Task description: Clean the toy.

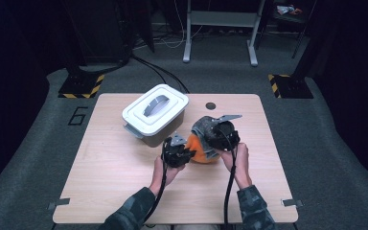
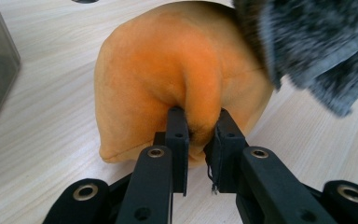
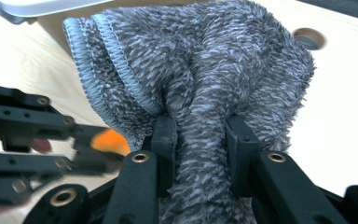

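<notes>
An orange plush ball (image 1: 200, 148) (image 2: 168, 88) lies on the wooden table (image 1: 115, 172), partly under a fuzzy grey cloth (image 1: 205, 128) (image 3: 205, 74). My left gripper (image 1: 184, 154) (image 2: 199, 140) sits at the ball's left side, shut on a pinched fold of its orange fabric. My right gripper (image 1: 215, 136) (image 3: 199, 140) is over the ball's right side, shut on a bunched ridge of the grey cloth, which drapes away from its jaws. In the right gripper view a bit of the orange ball (image 3: 109, 140) peeks out under the cloth beside the left gripper's body.
A white lidded bin (image 1: 155, 114) with a grey handle stands on the table just behind and left of the ball. A small round hole (image 1: 211, 106) marks the table's far middle. Table legs and cables show on the floor beyond.
</notes>
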`<action>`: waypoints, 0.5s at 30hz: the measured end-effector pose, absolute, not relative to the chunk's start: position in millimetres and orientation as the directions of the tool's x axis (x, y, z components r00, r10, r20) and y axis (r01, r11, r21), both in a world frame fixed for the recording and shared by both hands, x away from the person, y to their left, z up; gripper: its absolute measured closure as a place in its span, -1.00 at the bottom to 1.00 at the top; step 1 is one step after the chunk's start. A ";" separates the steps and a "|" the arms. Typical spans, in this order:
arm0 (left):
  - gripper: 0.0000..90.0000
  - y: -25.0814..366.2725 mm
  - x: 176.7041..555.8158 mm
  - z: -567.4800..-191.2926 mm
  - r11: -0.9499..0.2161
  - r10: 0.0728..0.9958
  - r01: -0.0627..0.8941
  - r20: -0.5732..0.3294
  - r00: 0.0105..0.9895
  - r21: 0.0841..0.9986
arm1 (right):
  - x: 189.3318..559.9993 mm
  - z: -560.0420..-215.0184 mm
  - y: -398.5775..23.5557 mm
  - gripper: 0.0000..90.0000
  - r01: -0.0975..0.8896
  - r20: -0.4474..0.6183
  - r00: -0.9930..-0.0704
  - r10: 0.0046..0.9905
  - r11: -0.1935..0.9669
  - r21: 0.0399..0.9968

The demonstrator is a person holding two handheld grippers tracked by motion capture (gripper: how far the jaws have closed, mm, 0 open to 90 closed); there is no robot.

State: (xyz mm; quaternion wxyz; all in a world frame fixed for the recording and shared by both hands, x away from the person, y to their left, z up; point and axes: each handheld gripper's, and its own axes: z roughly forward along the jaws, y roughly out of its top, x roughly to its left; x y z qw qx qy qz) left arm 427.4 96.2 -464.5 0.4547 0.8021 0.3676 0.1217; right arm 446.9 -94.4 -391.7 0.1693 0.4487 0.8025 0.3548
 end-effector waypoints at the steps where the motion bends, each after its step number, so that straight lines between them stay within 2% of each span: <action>1: 0.77 96.3 427.7 -464.7 -0.317 0.701 0.483 -0.141 0.699 0.816 | 448.5 -393.5 -90.5 0.53 0.605 0.048 -0.545 0.837 0.354 0.713; 8: 0.77 97.0 428.3 -465.5 -0.321 0.703 0.486 -0.140 0.697 0.813 | 451.6 -400.3 -85.0 0.54 0.608 0.022 -0.541 0.841 0.372 0.701; 15: 0.77 96.9 428.4 -465.8 -0.320 0.701 0.487 -0.142 0.698 0.813 | 451.9 -403.9 -99.3 0.54 0.624 0.015 -0.510 0.860 0.358 0.694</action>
